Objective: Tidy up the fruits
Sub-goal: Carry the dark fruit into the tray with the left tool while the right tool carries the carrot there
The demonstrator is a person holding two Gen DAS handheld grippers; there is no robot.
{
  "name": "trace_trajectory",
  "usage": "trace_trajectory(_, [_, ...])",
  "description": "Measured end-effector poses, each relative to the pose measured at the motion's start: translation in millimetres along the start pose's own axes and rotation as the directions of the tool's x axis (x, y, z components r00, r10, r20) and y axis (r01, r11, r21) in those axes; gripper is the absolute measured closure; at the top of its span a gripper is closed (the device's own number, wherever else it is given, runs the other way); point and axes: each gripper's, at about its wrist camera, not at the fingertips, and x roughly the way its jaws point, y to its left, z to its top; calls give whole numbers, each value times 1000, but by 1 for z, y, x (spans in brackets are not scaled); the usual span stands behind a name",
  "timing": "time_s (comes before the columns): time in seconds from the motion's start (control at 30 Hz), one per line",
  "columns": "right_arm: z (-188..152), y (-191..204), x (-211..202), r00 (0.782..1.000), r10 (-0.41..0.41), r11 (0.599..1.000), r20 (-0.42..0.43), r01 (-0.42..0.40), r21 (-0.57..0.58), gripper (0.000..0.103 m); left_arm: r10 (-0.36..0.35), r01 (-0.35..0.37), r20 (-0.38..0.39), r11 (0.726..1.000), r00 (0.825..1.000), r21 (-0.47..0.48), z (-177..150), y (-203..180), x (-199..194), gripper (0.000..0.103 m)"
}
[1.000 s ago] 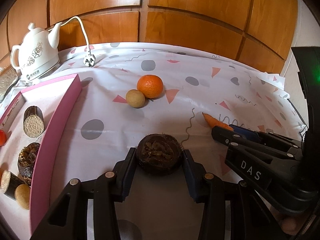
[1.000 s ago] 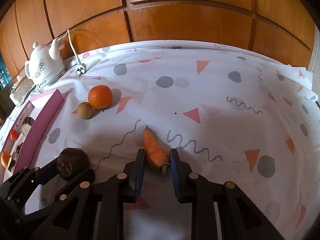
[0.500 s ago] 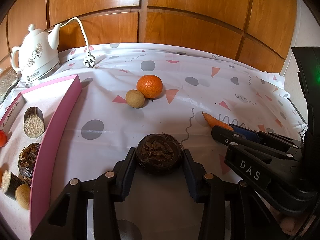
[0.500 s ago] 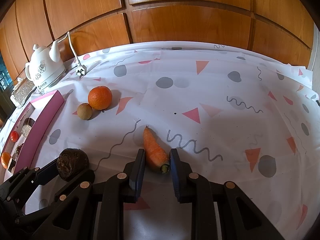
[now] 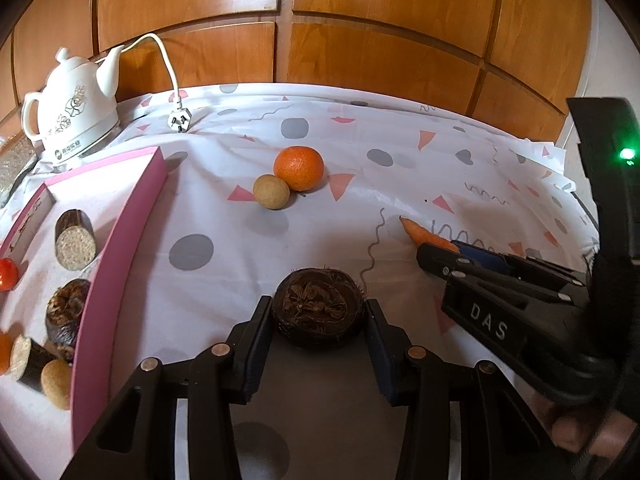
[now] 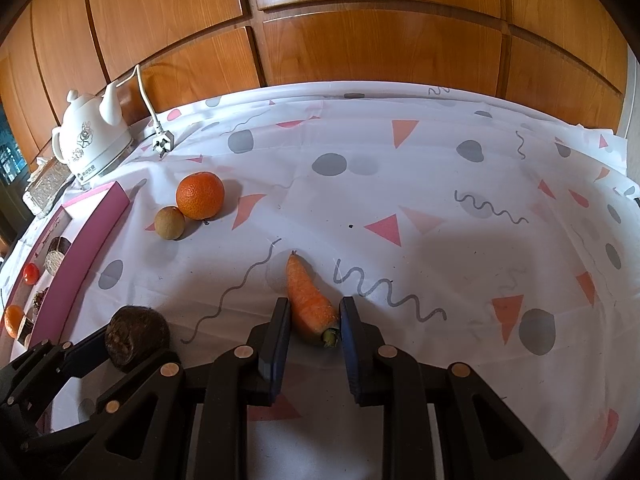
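Left gripper: fingers clamped on the dark brown round fruit, at 6 o'clock in the left wrist view, low over the surface.
Right gripper: fingers closed on the thick end of the carrot, whose tip points to 12 o'clock.
Orange: at 12 o'clock of the dark fruit, well apart from it, touching the small tan fruit.
Pink tray: at 9 o'clock, holding cut pieces and small fruits.
White kettle: at 10 o'clock, beside its plug.
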Motion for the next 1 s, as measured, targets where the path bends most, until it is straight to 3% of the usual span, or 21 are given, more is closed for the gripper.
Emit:
trace_trajectory(0.33, [0, 3, 0, 1000, -19, 1000, 1, 19, -19, 78, -18, 17, -22, 999, 1000, -39, -11, 6, -25, 58])
trace_trajectory(1.0, [-1, 20, -2, 995, -102, 988, -17, 99, -116, 79, 57, -48, 66, 990, 996, -131, -4, 59, -90, 58])
